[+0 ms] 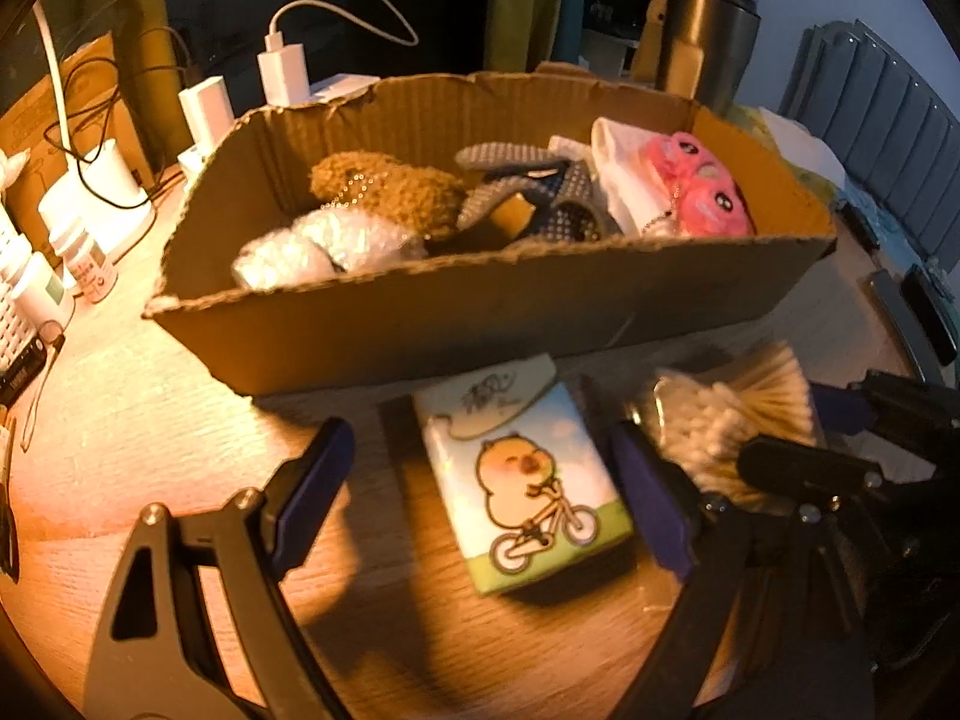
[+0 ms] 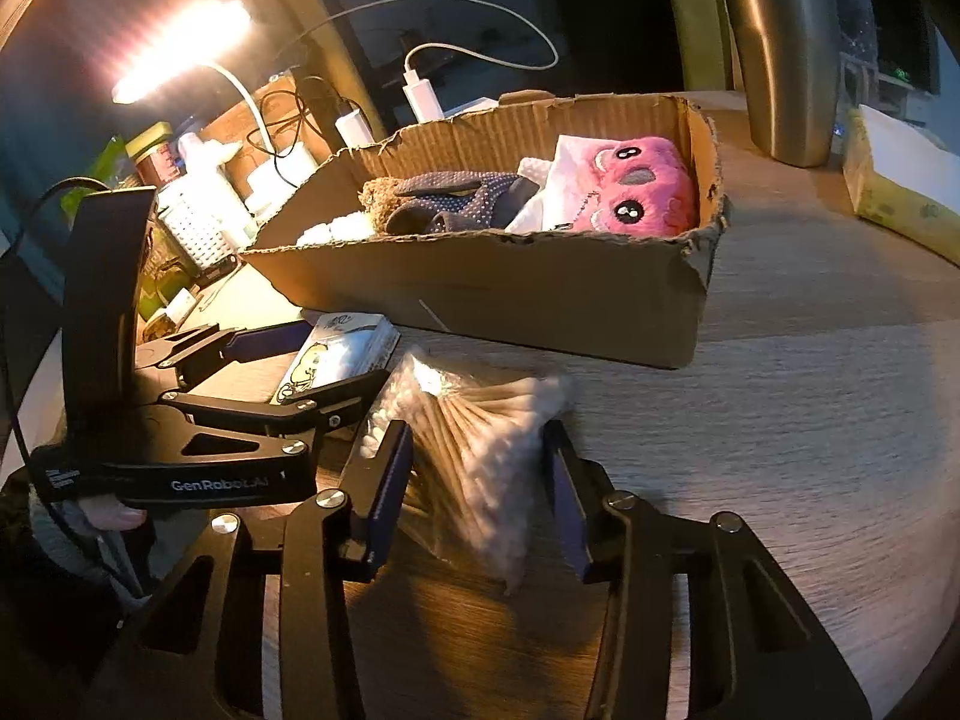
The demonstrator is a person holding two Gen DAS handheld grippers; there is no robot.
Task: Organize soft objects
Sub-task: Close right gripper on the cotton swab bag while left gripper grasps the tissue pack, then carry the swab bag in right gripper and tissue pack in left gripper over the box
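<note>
A tissue pack (image 1: 522, 480) printed with a cartoon chick on a bicycle lies on the wooden table in front of the cardboard box (image 1: 420, 324). My left gripper (image 1: 483, 480) stands open astride the pack, its left finger well clear. Just to the right lies a clear bag of cotton swabs (image 2: 480, 444). My right gripper (image 2: 477, 480) has both pads against the bag's sides, and the bag rests on the table. Inside the box (image 2: 540, 300) are a brown plush (image 1: 384, 186), dotted gloves (image 1: 528, 192), a white cloth (image 1: 624, 174), a pink plush (image 2: 642, 192) and a bubble-wrap roll (image 1: 312, 252).
A steel tumbler (image 2: 786, 54) stands behind the box at the right, next to a yellow tissue box (image 2: 900, 186). Chargers with cables (image 1: 282, 72), small bottles (image 1: 78, 252) and a lit lamp (image 2: 180, 48) crowd the left side. Bare tabletop (image 2: 810, 420) stretches to the right.
</note>
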